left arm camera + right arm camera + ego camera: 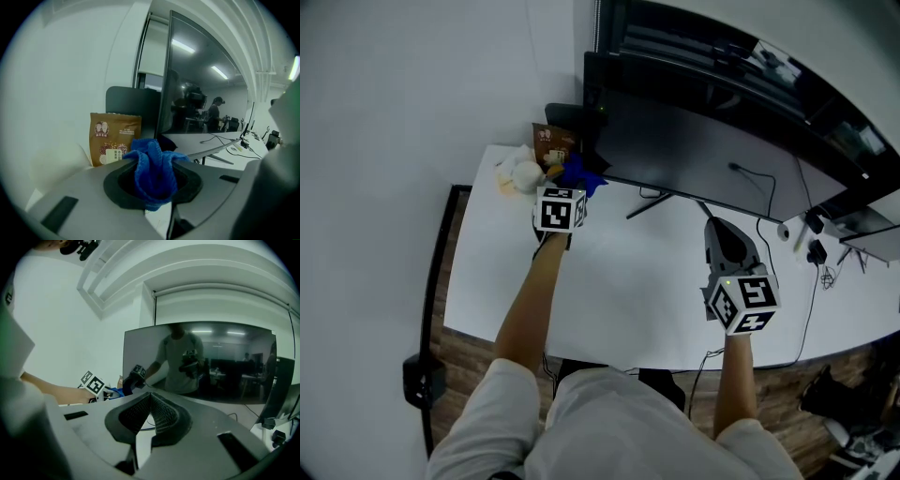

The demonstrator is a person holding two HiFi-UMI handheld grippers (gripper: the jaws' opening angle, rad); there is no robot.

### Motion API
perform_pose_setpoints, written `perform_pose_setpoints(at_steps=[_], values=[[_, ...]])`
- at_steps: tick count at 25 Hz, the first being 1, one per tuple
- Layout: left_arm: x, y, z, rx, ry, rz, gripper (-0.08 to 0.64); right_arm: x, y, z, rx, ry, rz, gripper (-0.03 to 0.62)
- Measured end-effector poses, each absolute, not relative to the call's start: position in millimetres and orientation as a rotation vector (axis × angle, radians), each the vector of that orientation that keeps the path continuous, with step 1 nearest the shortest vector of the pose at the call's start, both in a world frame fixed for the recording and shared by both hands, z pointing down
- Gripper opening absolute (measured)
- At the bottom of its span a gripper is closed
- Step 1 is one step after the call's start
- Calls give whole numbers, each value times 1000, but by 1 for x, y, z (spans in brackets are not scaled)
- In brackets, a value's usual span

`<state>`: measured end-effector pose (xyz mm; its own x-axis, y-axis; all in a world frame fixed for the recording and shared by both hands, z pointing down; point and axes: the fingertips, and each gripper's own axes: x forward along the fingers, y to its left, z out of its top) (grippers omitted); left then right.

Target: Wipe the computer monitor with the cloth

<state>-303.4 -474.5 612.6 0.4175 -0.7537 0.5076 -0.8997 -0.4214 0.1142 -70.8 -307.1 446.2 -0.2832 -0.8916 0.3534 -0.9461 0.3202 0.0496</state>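
Observation:
A wide dark monitor [694, 159] stands at the back of the white desk [619, 300]; its screen [201, 362] fills the right gripper view and mirrors a person. My left gripper [569, 192] is at the monitor's left end, shut on a bunched blue cloth [153, 171], which also shows as blue cloth [581, 175] beyond the marker cube. The cloth hangs between the left jaws, near the screen's left edge [165, 93]. My right gripper [724, 246] hovers over the desk in front of the monitor's right half, its ribbed pads [161, 416] pressed together on nothing.
A brown snack bag [114, 138] and a white plush toy [520, 173] sit at the desk's back left corner by the wall. The monitor's stand [652, 199] and a cable [764, 192] lie beneath the screen. Cables and small devices [814, 246] crowd the right end.

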Motion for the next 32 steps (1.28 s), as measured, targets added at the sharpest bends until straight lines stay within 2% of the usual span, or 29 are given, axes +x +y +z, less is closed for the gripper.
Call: perform_pose_setpoints(at_steps=[6,13,22,32], values=[[-296,-463,646,2268,-1364,554,98,-68,-302,465,1632,-2253,277,14],[-262,-463,658,2269,-1285,412,98,-46,-290,474,1651,-2229,274,14],[-201,-452,646,2302,-1307,374,98,24,-267,480,1704,-2236,296,14],[-86,-431,645,2332,-1265,395,98,126,-263,486,1732,-2230,324,14]])
